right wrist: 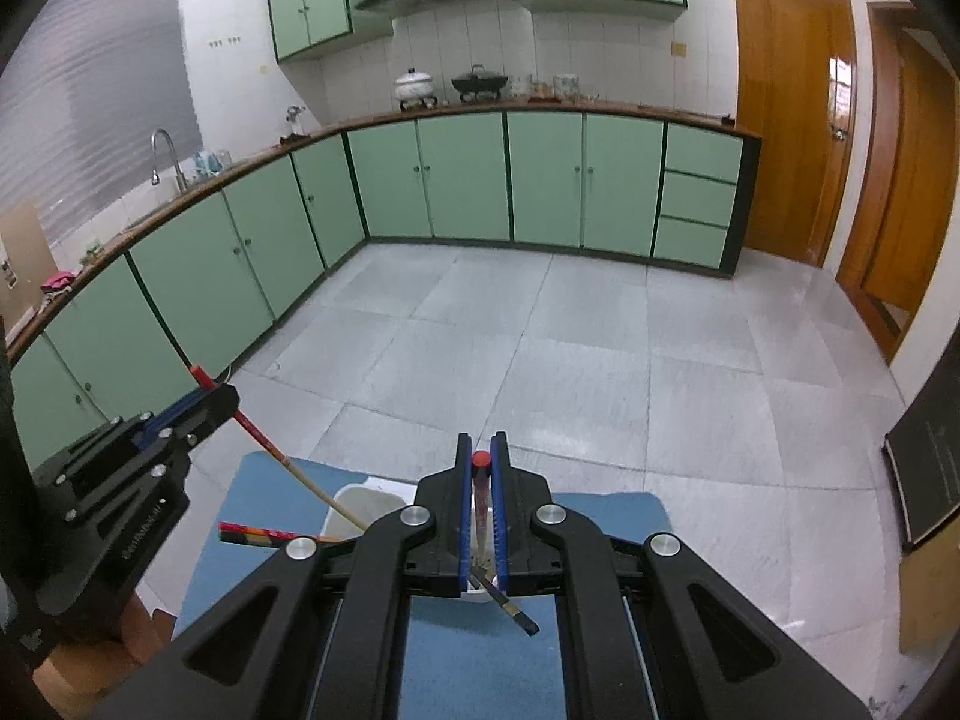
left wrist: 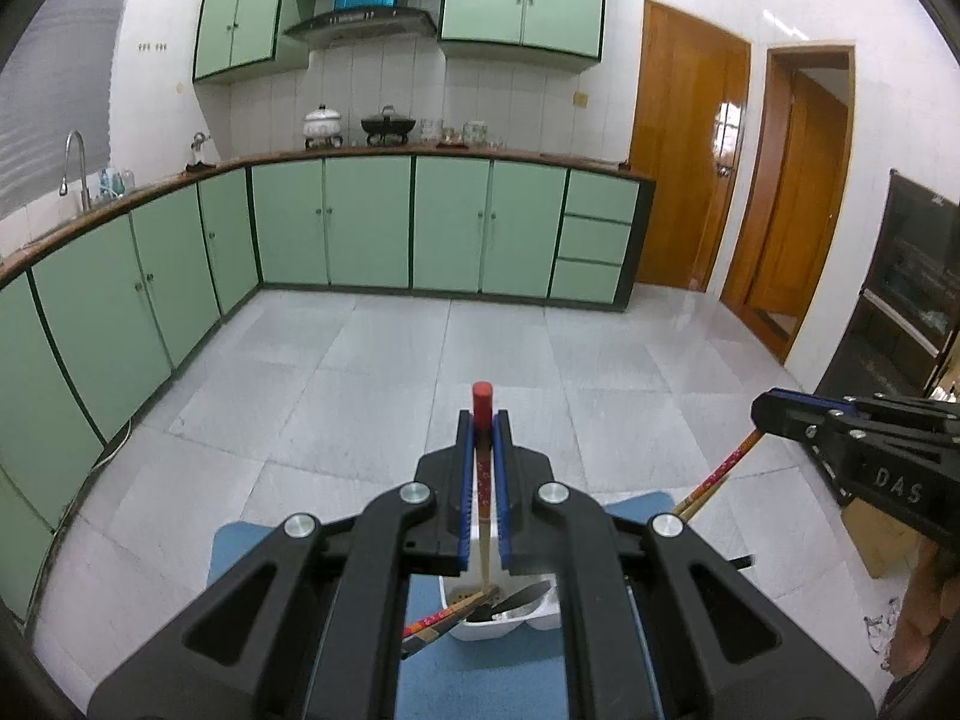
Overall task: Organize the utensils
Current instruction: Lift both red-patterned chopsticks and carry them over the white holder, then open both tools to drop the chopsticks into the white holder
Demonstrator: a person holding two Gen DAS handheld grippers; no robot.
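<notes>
I see my left gripper [left wrist: 483, 420] and right gripper [right wrist: 481, 447] each clenched on a red-topped chopstick [left wrist: 482, 399] above the white holder [left wrist: 510, 624].

Matt black plastic left tool [left wrist: 483, 420] with ribbed blue pads [left wrist: 463, 480]; glossy red-lacquered wooden chopstick [left wrist: 482, 456]; smooth white plastic holder [left wrist: 510, 624]; matt blue mat [left wrist: 480, 672]; glossy pale floor tiles [left wrist: 420, 372]; glossy wooden doors [left wrist: 684, 144].
</notes>
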